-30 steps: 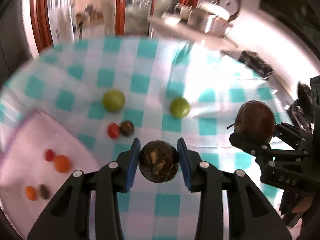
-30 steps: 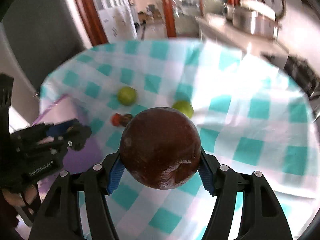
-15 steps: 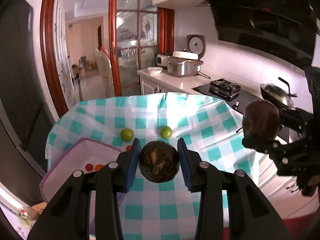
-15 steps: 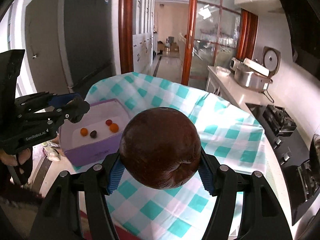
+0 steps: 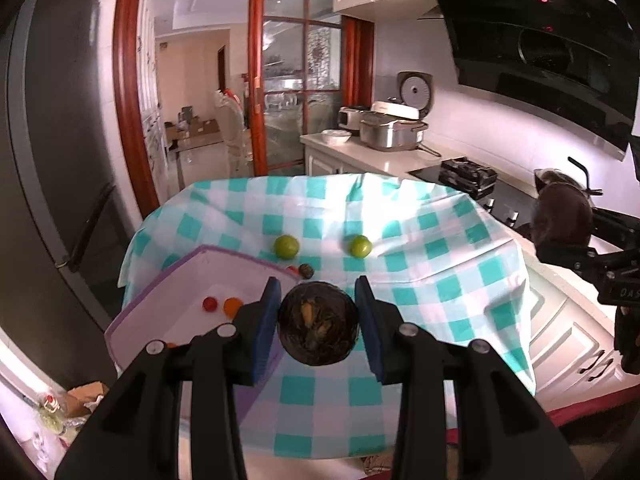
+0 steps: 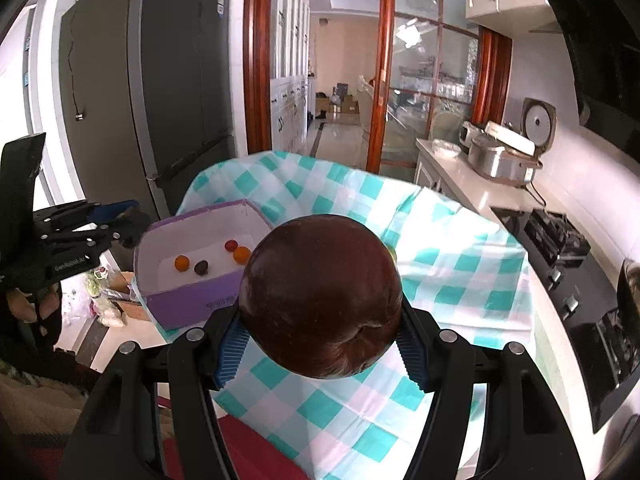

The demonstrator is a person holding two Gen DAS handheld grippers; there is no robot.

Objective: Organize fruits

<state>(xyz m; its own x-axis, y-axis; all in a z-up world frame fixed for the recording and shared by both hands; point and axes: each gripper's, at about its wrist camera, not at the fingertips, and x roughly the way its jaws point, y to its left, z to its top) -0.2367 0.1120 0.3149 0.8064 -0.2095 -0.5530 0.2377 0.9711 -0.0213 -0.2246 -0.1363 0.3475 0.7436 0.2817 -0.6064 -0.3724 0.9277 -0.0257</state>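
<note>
Left gripper (image 5: 318, 330) clamps a dark mottled fruit (image 5: 318, 330) above the purple box's (image 5: 192, 264) near-right corner. Right gripper (image 6: 322, 340) grips a large brown fruit (image 6: 322, 296) high over the checked cloth (image 6: 460, 280). Beyond, two green fruits (image 5: 286, 246) sit on open cloth, well inside its edges.

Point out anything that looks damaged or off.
The dark fruit in the left claw looks odd: blotchy skin with orange patches, possibly bruised. The brown fruit in the right claw looks smooth.
</note>
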